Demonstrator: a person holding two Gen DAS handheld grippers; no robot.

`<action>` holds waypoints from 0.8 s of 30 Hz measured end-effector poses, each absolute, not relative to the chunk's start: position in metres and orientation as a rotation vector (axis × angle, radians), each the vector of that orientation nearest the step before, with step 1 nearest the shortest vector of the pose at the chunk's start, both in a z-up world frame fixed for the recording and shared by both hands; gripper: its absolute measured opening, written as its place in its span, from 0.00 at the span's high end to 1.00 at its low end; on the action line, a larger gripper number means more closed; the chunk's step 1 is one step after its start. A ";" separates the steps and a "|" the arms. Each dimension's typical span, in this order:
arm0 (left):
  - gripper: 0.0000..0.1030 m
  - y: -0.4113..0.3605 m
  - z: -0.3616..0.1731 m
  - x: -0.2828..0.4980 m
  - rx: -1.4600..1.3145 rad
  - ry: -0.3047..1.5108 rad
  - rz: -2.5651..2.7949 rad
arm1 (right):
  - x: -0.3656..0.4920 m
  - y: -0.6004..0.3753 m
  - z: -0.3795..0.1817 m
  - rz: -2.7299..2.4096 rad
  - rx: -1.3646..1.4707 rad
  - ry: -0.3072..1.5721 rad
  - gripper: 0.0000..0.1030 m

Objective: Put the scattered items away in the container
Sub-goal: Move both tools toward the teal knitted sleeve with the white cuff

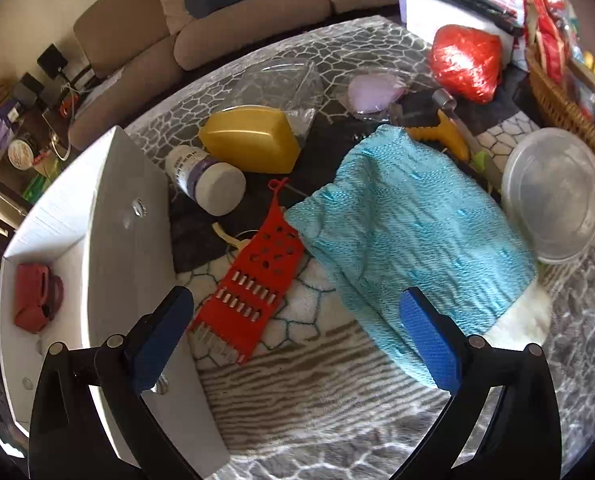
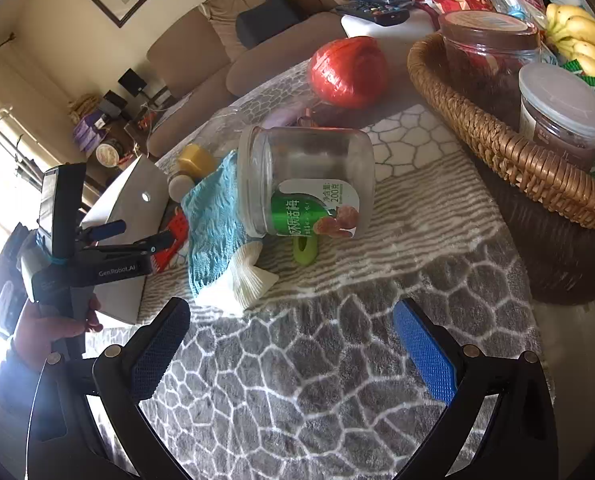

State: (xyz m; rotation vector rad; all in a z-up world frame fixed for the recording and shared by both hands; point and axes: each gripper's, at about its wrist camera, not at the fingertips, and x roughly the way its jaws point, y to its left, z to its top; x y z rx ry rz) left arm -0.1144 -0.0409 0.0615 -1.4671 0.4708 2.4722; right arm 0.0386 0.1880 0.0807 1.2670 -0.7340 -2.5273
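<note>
Patterned rug (image 2: pixel 297 380) with white box (image 1: pixel 77 280) holding a red mug (image 1: pixel 35 298), both grippers' jaws open

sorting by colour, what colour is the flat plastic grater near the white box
Red; the flat plastic grater shows best in the left wrist view.

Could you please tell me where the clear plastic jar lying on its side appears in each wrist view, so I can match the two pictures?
Left wrist view: the clear plastic jar is at the right edge, seen end-on, beside the blue knitted cloth.
Right wrist view: the jar is at centre, on its side, green label facing the camera.
Shared landmark: the blue knitted cloth touching the jar in both views.
</note>
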 end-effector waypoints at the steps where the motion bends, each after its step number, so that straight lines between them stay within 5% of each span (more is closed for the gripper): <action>1: 0.00 -0.043 0.062 -0.111 -1.470 0.381 2.453 | 0.036 0.189 0.079 -2.504 1.259 -0.762 0.00; 3: 0.00 -0.044 0.060 -0.100 -1.476 0.251 2.423 | 0.031 0.185 0.076 -2.461 1.255 -0.784 0.03; 6: 0.00 -0.047 0.050 -0.078 -1.501 0.133 2.385 | 0.020 0.166 0.070 -2.376 1.273 -0.764 0.24; 12: 0.00 -0.059 0.032 -0.046 -1.556 0.002 2.370 | -0.014 0.128 0.060 -2.393 1.297 -0.616 0.27; 13: 0.00 -0.062 0.029 -0.043 -1.569 -0.024 2.364 | -0.020 0.125 0.056 -2.393 1.307 -0.607 0.34; 16: 0.00 -0.070 0.022 -0.033 -1.604 -0.118 2.324 | -0.030 0.116 0.043 -2.341 1.351 -0.610 0.82; 24: 0.00 -0.090 0.024 0.003 -1.611 -0.226 2.295 | -0.005 0.121 0.055 -2.227 1.283 -0.698 0.89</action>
